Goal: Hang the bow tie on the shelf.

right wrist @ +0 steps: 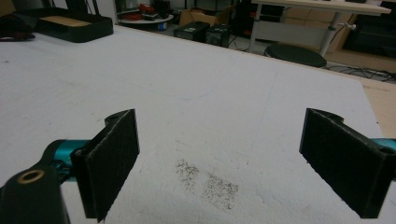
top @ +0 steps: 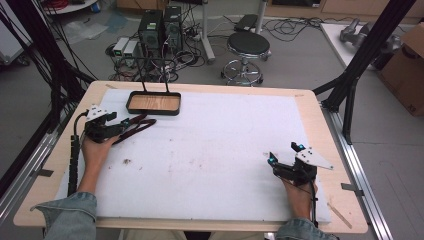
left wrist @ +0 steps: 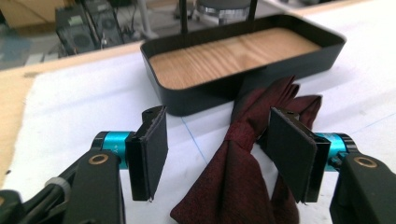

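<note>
Bow tie (left wrist: pixel 243 177), dark red woven cloth, knotted at the middle: we record it lying flat on the white surface (top: pixel 215 145), between the spread jaws of the left hand-held gripper (left wrist: pixel 224 158) and closer to that gripper's right jaw, which stands just beside the knot; from the pictures we cannot tell whether the pad touches the cloth. Its far wing reaches forward of the left hand-held gripper up to the wall of a black tray (left wrist: pixel 187 95). Tray: shallow, oblong, with a wood-grain floor and two thin upright rods at its far side, standing just ahead of the left hand-held gripper. In the high view we see the bow tie (top: pixel 137 125) stretching from that gripper (top: pixel 112 127) toward the tray (top: pixel 153 111). Right hand-held gripper (right wrist: pixel 219 158): jaws wide apart, nothing between them but bare surface with a faint dark smudge (right wrist: pixel 208 182) just ahead of it. In the high view it (top: pixel 284 154) sits well apart from the bow tie, which lies across the surface on its left.
</note>
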Available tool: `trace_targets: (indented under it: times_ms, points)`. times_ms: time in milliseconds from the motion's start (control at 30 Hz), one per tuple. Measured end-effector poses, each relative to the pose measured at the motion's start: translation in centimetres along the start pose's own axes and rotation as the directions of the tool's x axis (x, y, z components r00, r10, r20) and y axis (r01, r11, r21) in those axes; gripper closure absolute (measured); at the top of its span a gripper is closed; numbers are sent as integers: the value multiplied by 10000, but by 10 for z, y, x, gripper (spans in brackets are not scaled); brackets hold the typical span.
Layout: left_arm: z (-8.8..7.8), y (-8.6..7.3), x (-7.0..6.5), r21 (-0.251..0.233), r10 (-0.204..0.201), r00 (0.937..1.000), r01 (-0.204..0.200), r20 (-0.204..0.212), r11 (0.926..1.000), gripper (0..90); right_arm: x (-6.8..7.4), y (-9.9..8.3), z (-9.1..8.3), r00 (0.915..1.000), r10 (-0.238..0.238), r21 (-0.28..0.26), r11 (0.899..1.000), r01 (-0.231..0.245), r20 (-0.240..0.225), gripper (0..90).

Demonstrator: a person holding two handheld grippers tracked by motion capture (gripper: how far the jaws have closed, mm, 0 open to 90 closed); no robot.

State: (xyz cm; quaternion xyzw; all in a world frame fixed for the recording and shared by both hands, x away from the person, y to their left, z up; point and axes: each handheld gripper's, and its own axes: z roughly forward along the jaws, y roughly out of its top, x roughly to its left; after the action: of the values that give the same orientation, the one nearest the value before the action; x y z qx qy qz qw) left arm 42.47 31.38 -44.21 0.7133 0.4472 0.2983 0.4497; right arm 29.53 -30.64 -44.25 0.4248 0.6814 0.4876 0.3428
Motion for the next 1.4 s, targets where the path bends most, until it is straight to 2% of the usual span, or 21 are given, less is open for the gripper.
trace_targets:
  times_ms: [333,533,733,767,900,967,1067,1100,1300,1400]
  points:
    - [9,2,1,745,-174,9998,171,29,9971,443,0,0,0,10000,10,21,10000,-10,14,109]
    - [14,3,-2,1401,-60,9998,35,172,9901,465,0,0,0,10000,12,31,10000,-12,17,109]
    - [15,3,-6,1698,267,9992,-311,281,9850,620,1,0,0,10000,18,34,10000,-18,28,109]
    - [15,3,-7,1760,335,9992,-370,228,9837,620,1,0,0,10000,18,34,10000,-18,28,109]
    - [14,3,-6,1862,254,9990,-317,361,9820,710,0,0,0,10000,9,30,10000,-9,29,109]
    - [12,4,-7,1777,133,9992,-198,376,9839,745,0,0,0,10000,22,29,10000,-22,22,109]
    - [8,8,-8,1524,269,9990,-319,349,9878,758,0,0,-1,10000,0,33,10000,0,31,109]
    - [5,11,-9,1300,381,9987,-421,331,9906,762,1,0,0,10000,32,42,10000,-32,28,109]
    - [-5,20,-8,757,514,9985,-525,160,9957,763,0,0,0,10000,4,13,10000,-4,31,109]
    - [-11,28,-6,351,383,9992,-386,97,9986,763,0,0,0,10000,5,10,10000,-5,38,109]
